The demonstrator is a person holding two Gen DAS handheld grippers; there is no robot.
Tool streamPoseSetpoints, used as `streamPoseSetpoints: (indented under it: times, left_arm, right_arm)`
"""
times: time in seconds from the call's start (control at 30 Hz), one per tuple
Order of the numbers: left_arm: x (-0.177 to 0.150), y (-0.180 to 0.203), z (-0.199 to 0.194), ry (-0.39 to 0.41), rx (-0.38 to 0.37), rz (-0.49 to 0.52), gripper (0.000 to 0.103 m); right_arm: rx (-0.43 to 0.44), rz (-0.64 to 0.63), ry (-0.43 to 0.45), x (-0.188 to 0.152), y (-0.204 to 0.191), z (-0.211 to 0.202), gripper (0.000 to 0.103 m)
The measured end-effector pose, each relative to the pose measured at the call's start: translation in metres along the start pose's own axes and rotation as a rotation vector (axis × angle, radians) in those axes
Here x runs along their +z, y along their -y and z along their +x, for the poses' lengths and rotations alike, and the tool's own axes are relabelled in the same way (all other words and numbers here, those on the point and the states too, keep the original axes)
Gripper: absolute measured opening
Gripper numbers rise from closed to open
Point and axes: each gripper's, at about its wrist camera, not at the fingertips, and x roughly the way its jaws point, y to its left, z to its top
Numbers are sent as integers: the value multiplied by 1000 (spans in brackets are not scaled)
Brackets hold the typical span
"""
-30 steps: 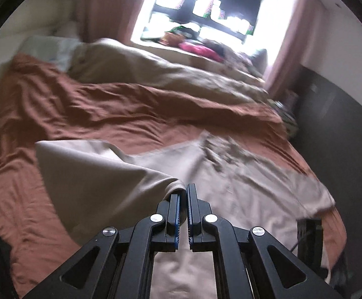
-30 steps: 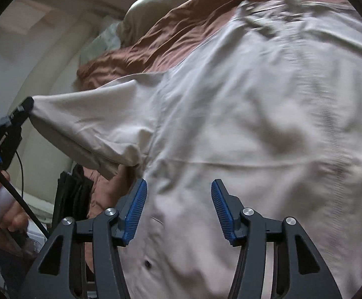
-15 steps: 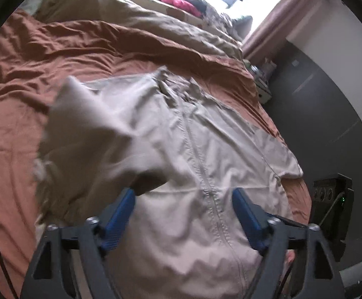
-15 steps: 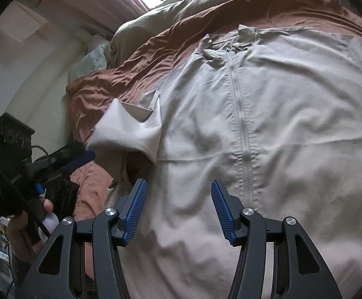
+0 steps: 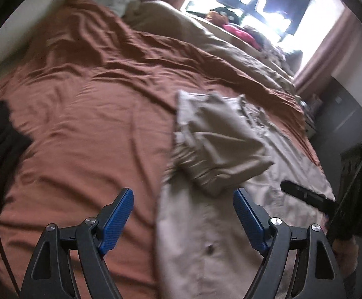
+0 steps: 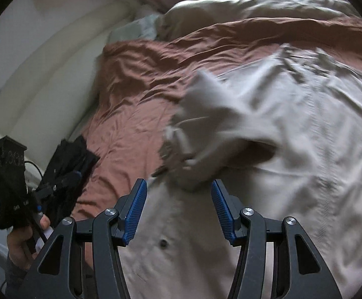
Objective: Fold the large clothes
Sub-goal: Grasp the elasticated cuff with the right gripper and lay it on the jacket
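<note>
Since a second ago the left gripper has let go of the sleeve it was pinching and swung aside; the sleeve now lies folded in over the chest of the beige jacket, and that gripper's jaws stand wide apart with nothing between them. The jacket itself is spread flat on the rust-brown bedsheet, its collar toward the window end of the bed.

From the left wrist view, the gripper hangs over the jacket's left edge: one blue pad sits above bare sheet, the other above the beige cloth, just short of the folded sleeve's cuff. That view alone shows the bright window, the pink curtain and, at the right edge, a dark finger of the right gripper reaching over the cloth.

The right wrist view gives what the other cannot: the padded white headboard side, a black garment heaped at the sheet's edge, and the person's left hand wrapped round its gripper handle. The right gripper (half open, gripping nothing) floats above the lower front of the jacket, with the sleeve bunched just beyond its pads and a dark button below them. Both pictures are blurred.
</note>
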Motion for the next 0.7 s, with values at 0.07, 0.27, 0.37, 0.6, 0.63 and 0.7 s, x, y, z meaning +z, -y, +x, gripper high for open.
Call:
streamPoseSetpoints:
  times: [0.07,0.27,0.37,0.6,0.63,0.7]
  left_arm:
    - [-8,-18,-4,-5,23,-22,83]
    - [-38,-60,-11,-15,70,-88,83]
    - [-52,-75,-13,-17,85,-125,83]
    - [-68,-95,-2,-51,87,-192,83]
    - [-68,-95,-1,-53,87,-191,83]
    - [-66,-93,0,-50,88,-182,83]
  right_arm:
    - [-6,-34,-26,7,-13,17,52]
    - [-121,-139,-92,27,-39,72,52]
    - [-189,-176,-137,27,-41,101,52]
    - [-367,-279,-276,14,-51,173,52]
    - [-386,-303,-290,12,-51,180,52]
    - [-375,-305,-281,13,-50,183,41]
